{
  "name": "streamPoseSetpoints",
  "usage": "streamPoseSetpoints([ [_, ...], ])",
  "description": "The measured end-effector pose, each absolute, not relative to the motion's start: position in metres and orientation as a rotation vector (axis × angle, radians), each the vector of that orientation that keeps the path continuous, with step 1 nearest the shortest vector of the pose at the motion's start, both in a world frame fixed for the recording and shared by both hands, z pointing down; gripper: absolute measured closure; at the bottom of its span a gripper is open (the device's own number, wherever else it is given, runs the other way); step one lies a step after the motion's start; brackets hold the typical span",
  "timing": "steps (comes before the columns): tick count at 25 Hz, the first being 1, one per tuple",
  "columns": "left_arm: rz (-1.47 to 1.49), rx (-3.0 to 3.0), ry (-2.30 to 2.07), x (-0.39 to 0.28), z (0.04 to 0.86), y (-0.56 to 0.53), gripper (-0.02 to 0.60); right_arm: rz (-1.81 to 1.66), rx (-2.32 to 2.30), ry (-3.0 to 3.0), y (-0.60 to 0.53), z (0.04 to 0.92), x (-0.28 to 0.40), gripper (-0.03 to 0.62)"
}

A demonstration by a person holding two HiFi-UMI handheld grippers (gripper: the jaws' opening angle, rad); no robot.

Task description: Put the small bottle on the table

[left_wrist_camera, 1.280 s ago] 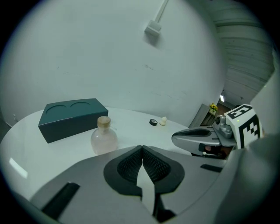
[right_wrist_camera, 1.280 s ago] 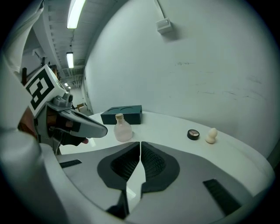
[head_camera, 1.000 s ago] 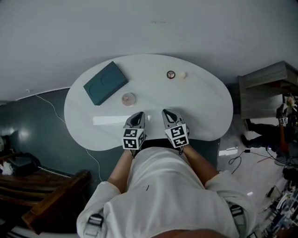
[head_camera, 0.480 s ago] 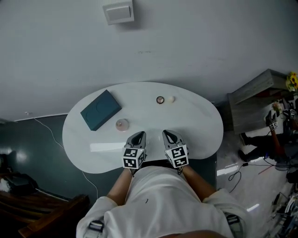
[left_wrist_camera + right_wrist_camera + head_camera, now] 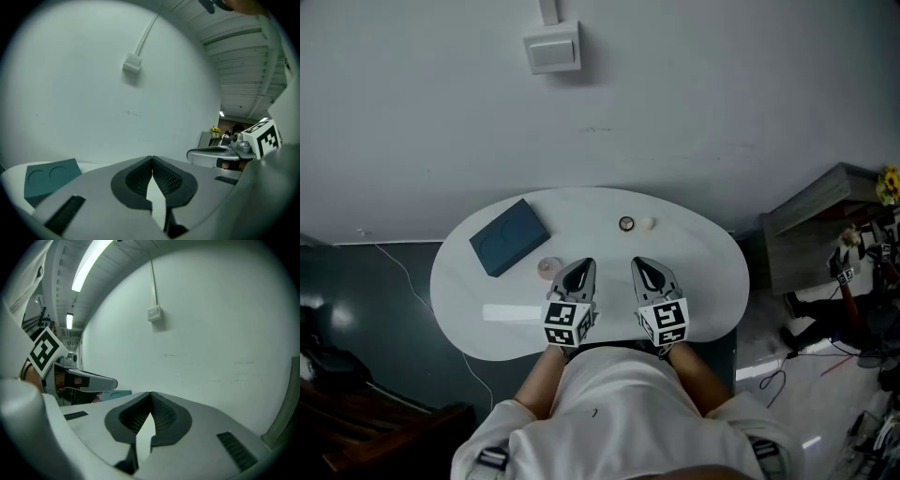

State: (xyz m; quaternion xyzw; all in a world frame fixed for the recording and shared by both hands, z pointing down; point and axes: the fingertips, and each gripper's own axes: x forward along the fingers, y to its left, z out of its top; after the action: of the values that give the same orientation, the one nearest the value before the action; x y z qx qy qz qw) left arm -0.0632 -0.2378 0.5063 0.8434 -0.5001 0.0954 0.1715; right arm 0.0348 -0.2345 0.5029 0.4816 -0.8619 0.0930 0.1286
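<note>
On the white table (image 5: 703,272), with the teal box (image 5: 509,237) as landmark:

1. Teal box. Lies flat toward the table's far left, cornerwise to the edge, two round recesses in its lid.
2. Small clear item with a pinkish top (image 5: 548,267). Stands on the tabletop just off the box's near right corner. Judged to be the small bottle seen from above. If so, it already rests on the table, free of both tools.
3. Dark ring (image 5: 625,223) and a pale pellet (image 5: 648,222). These lie side by side, well to the right of the box and level with it.
4. Left gripper (image 5: 578,275). Held right of the box, its tip close beside item 2 in the head view. Whether it is above that item or level with it cannot be told. Jaws are pressed together with nothing between them.
5. Right gripper (image 5: 645,275). Held further right of the box, parallel to the left one. Jaws are likewise together and empty. Both tools point toward the wall, which suits a parked or carrying pose, not a reach.
6. Wall box (image 5: 553,47), high on the wall behind the teal box.

Change from a second ago: the wall box has come into view and the table shows smaller and lower. The grippers have lifted from the near edge. The table items keep their arrangement.
</note>
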Motion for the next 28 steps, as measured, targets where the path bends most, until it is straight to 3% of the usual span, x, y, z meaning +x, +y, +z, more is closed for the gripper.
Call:
streamPoseSetpoints([
  [11, 0.125, 2.486, -1.589, -0.087, 0.424, -0.246, 0.561, 0.090, 1.476, -2.599, -0.252, 0.423, 0.042, 0.595],
  [28, 0.086, 2.490, -1.604, -0.082, 0.414, -0.241, 0.561, 0.060, 1.423, -2.628, -0.247, 0.417, 0.033, 0.597],
])
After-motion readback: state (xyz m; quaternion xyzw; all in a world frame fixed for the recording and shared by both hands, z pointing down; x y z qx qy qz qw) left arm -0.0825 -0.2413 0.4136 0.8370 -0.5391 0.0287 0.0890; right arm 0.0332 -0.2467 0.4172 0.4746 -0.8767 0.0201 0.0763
